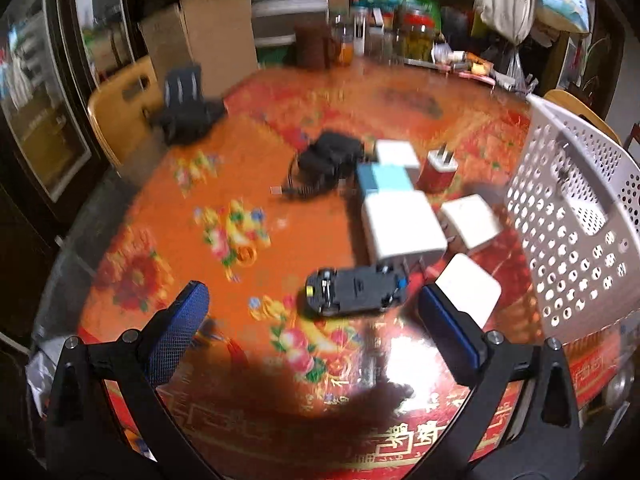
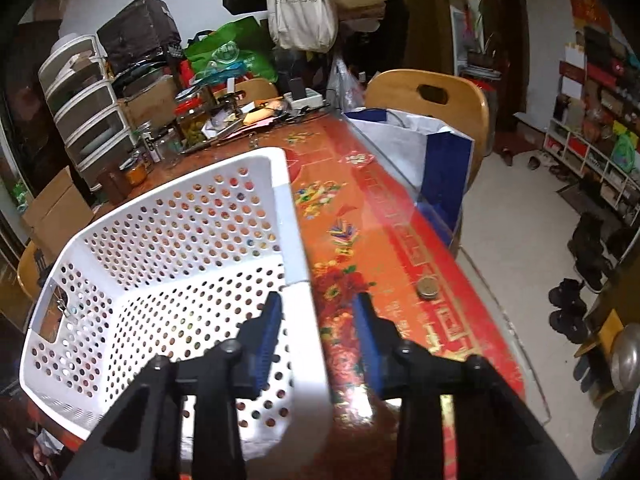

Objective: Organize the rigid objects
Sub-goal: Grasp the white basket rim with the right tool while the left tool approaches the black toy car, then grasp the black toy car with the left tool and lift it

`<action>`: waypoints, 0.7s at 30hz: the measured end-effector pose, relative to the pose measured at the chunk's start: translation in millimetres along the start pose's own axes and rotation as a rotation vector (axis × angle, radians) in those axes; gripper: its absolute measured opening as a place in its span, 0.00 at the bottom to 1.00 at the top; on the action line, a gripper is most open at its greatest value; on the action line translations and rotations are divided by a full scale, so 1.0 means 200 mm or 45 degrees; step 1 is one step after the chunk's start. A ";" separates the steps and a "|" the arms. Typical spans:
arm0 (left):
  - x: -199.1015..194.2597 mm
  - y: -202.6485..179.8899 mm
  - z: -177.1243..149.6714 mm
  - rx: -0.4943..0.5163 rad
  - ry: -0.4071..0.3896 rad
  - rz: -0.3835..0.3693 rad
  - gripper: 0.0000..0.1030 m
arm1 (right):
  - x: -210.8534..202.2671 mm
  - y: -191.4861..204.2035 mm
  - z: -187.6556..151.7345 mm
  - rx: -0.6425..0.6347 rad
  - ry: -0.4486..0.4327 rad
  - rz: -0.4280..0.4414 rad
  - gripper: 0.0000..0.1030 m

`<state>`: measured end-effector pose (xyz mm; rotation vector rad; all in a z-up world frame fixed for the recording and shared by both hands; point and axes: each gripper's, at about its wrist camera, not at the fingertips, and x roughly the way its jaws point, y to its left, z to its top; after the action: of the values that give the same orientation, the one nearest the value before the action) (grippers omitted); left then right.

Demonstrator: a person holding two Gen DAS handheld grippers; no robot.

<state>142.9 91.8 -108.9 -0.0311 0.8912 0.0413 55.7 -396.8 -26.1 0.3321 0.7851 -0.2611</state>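
Both jaws stood apart: the left gripper [image 1: 312, 312] wide and empty, the right gripper [image 2: 318, 320] narrower, straddling the white basket [image 2: 296, 240] rim. Only the left view showed the toy car [image 1: 356, 290] at twelve o'clock between its fingers, chargers [image 1: 402, 230] beyond; only the right showed the basket's bare interior.

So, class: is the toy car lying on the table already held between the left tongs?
No: the toy car lies on the table ahead of the open left tongs, untouched.
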 end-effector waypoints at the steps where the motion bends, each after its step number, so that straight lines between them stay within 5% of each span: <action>1: 0.02 0.01 -0.01 -0.008 0.003 -0.014 1.00 | 0.01 0.01 0.00 -0.002 0.010 -0.001 0.27; 7: 0.12 -0.03 -0.04 0.063 -0.005 0.052 1.00 | 0.07 0.08 0.00 -0.038 0.057 -0.017 0.21; 17: 0.21 -0.12 -0.07 0.132 0.053 0.020 0.99 | 0.06 0.09 0.00 -0.044 0.046 -0.031 0.21; 21: 0.23 -0.13 -0.07 0.118 0.039 0.001 0.90 | 0.06 0.09 0.00 -0.053 0.043 -0.039 0.21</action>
<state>162.5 66.7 -153.0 0.0554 0.9226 0.0005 70.9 -381.4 -31.1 0.2860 0.8280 -0.2680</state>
